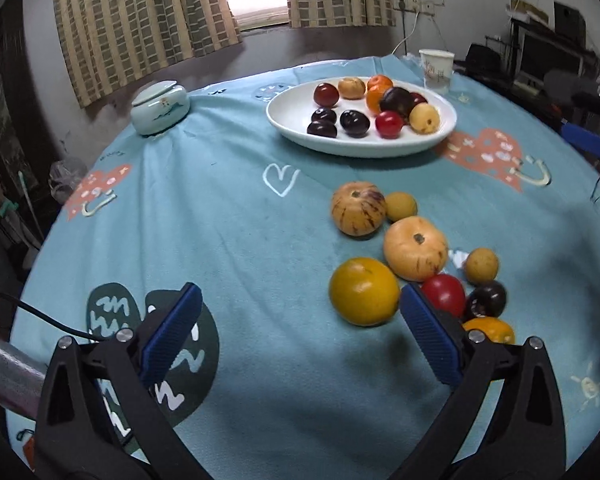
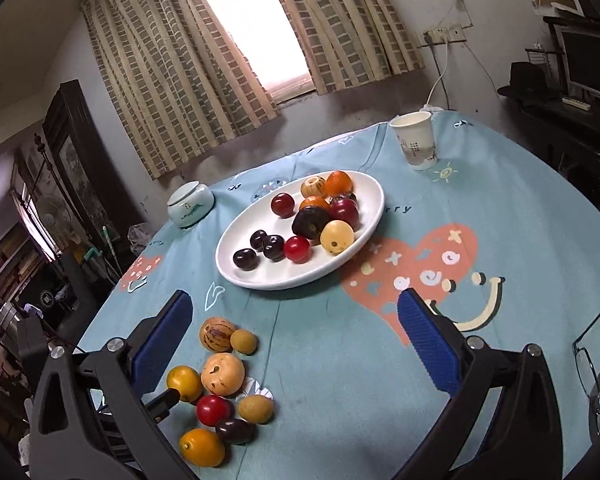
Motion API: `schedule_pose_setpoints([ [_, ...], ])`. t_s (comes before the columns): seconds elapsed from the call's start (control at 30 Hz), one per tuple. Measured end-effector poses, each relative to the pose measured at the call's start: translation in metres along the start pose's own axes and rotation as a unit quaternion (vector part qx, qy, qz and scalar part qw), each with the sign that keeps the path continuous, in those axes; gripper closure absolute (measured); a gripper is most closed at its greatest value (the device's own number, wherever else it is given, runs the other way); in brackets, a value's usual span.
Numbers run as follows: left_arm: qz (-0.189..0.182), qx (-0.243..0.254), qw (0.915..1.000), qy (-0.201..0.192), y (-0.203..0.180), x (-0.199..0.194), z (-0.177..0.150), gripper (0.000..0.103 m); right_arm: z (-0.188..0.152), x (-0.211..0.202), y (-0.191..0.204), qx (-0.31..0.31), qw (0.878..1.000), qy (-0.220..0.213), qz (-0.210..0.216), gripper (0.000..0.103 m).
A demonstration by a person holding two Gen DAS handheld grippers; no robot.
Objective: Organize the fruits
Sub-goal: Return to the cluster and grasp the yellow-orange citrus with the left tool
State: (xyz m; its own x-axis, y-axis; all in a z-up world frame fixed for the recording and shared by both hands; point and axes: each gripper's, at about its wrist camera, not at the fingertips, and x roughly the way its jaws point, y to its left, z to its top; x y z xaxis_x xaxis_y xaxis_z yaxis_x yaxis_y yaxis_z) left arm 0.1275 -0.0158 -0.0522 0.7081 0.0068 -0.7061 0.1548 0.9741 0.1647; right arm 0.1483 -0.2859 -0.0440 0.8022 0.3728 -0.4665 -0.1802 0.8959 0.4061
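Hovering over a tabletop (image 1: 228,216) draped in a blue cartoon-print cloth, the left tongs (image 1: 300,332) gape at full width and grip nothing; a yellow-orange fruit (image 1: 363,291) lies just beside the blue pad at 3 o'clock. Loose fruits (image 1: 415,248) cluster at 2 o'clock of those tongs, among them a striped tan one (image 1: 357,208), a red one (image 1: 443,294) and a dark plum (image 1: 487,299). At 12 o'clock a white oval plate (image 1: 292,120) holds about a dozen fruits. In the right wrist view, the right tongs (image 2: 296,332) also stand wide and empty, with the plate (image 2: 252,272) at 12 o'clock, the loose fruits (image 2: 223,374) at 8 o'clock, a paper cup (image 2: 415,140) at 1 o'clock and a lidded ceramic jar (image 2: 190,203) at 11 o'clock.
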Motion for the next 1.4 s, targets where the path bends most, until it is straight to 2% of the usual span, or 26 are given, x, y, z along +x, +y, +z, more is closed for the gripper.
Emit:
schedule_pose_setpoints([
  [0.1, 0.001, -0.027, 0.9996, 0.000, 0.014, 0.001, 0.002, 0.002, 0.001, -0.003, -0.003, 0.004, 1.000, -0.006, 0.001, 0.001],
  [0.17, 0.033, -0.069, 0.9971, -0.005, 0.036, -0.002, 0.001, 0.002, 0.002, -0.004, -0.005, 0.006, 1.000, -0.008, 0.001, 0.001],
  [0.2, 0.038, -0.085, 0.9956, -0.004, 0.045, -0.002, 0.000, 0.002, 0.002, -0.005, -0.006, 0.008, 1.000, -0.010, 0.000, 0.001],
  [0.3, -0.006, -0.135, 0.9908, -0.005, 0.067, -0.007, -0.005, 0.002, 0.003, -0.006, -0.008, 0.015, 1.000, -0.010, 0.003, 0.001],
  [0.33, -0.017, -0.135, 0.9906, -0.010, 0.067, -0.009, -0.006, 0.002, 0.003, -0.006, -0.007, 0.015, 1.000, -0.010, 0.004, 0.001],
  [0.43, 0.003, -0.091, 0.9959, -0.006, 0.050, -0.005, -0.005, 0.002, 0.003, -0.006, -0.005, 0.011, 1.000, -0.008, 0.005, 0.001],
  [0.5, 0.000, -0.070, 0.9976, 0.000, 0.041, -0.002, -0.006, 0.002, 0.002, -0.004, -0.004, 0.008, 1.000, -0.005, 0.004, 0.001],
  [0.7, -0.022, -0.072, 0.9972, -0.004, 0.042, 0.000, -0.005, 0.005, 0.001, -0.003, -0.002, 0.007, 1.000, -0.001, 0.002, 0.001],
  [0.83, -0.033, -0.071, 0.9970, 0.001, 0.041, 0.005, -0.004, 0.011, 0.000, -0.001, -0.002, 0.007, 1.000, 0.006, 0.001, 0.001],
  [0.93, -0.041, -0.062, 0.9973, 0.000, 0.038, 0.006, -0.002, 0.021, -0.002, 0.002, 0.000, 0.003, 1.000, 0.014, 0.000, 0.001],
  [1.0, -0.048, -0.053, 0.9974, 0.011, 0.034, 0.012, -0.001, 0.030, -0.003, 0.003, 0.001, 0.001, 1.000, 0.016, -0.001, 0.001],
  [1.03, -0.052, -0.051, 0.9972, 0.018, 0.033, 0.015, -0.002, 0.040, -0.003, 0.004, 0.001, 0.000, 1.000, 0.017, -0.002, 0.001],
  [1.07, -0.056, -0.050, 0.9968, 0.028, 0.032, 0.019, -0.002, 0.057, -0.003, 0.004, 0.001, -0.001, 1.000, 0.017, -0.002, 0.001],
  [1.1, -0.058, -0.050, 0.9964, 0.036, 0.031, 0.022, -0.003, 0.061, -0.004, 0.004, 0.001, -0.001, 1.000, 0.018, -0.002, 0.001],
  [1.27, -0.044, -0.062, 0.9968, 0.025, 0.036, 0.017, -0.004, 0.063, -0.008, 0.007, 0.004, -0.009, 0.999, 0.031, 0.010, 0.001],
  [1.4, -0.033, -0.083, 0.9958, 0.020, 0.046, 0.014, -0.004, 0.063, -0.024, 0.011, 0.018, -0.051, 0.996, 0.068, 0.022, 0.001],
])
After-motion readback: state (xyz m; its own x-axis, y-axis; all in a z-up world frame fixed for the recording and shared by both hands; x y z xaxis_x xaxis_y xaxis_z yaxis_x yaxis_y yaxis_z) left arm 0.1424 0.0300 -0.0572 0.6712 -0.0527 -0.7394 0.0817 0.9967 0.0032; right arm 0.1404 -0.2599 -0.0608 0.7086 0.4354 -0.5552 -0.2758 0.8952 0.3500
